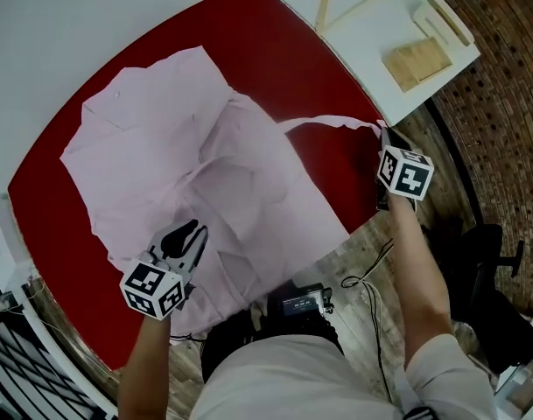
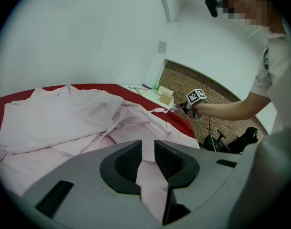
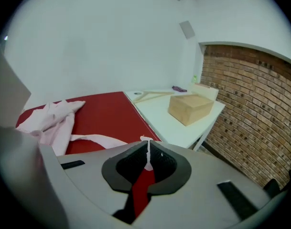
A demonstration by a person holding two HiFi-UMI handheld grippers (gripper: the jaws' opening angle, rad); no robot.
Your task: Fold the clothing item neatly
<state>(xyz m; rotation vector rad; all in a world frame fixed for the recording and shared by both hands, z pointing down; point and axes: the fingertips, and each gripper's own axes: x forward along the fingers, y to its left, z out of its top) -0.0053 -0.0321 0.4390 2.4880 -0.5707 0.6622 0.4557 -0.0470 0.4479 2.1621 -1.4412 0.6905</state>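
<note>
The pink shirt (image 1: 196, 164) lies spread on the red table (image 1: 319, 77), and the left gripper (image 1: 192, 231), at 7 o'clock, is clamped on its near edge. The right gripper (image 1: 383, 135), at 3 o'clock, is closed on a mere sliver of the sleeve (image 1: 323, 121), so a taut pull could well slip it free

Bright, even light leaves only soft shadows in the folds of the pink shirt (image 1: 161, 147), and both gripper views bulge, going black at the rims.
</note>
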